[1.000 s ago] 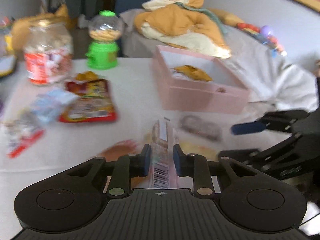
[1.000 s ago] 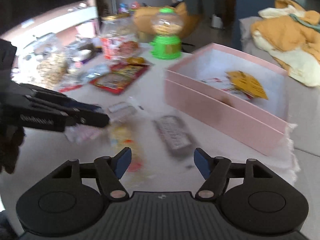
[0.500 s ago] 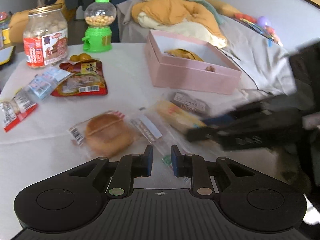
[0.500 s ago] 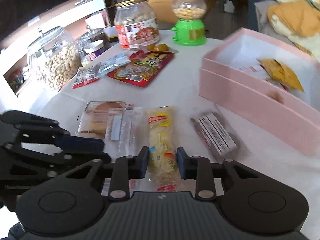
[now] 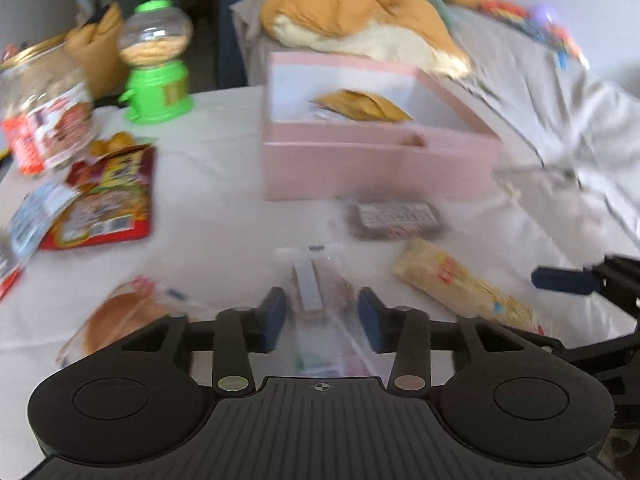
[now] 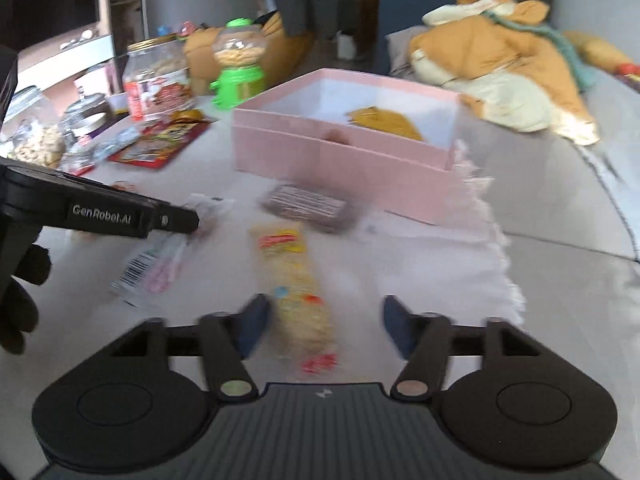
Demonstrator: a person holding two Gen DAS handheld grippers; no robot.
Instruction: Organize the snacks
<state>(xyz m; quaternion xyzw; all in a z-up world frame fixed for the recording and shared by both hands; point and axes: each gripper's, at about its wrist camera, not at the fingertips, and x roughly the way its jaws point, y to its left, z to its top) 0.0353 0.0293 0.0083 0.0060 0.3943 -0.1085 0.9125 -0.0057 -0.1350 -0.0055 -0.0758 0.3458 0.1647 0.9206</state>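
1. Our left gripper [image 5: 322,316], jaws parted, straddles a clear wrapped snack [image 5: 320,300] on the table.
2. Our right gripper [image 6: 322,326] gapes wide over the yellow snack bar [image 6: 298,292].
3. The pink box [image 6: 340,160] sits ahead of both.

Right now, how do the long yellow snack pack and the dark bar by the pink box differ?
The long yellow snack pack is pale with bright print; the dark bar is brown-grey. The yellow pack is longer and lies between the open right gripper fingers; the dark bar lies nearer the pink box. Both lie flat on the white cloth.
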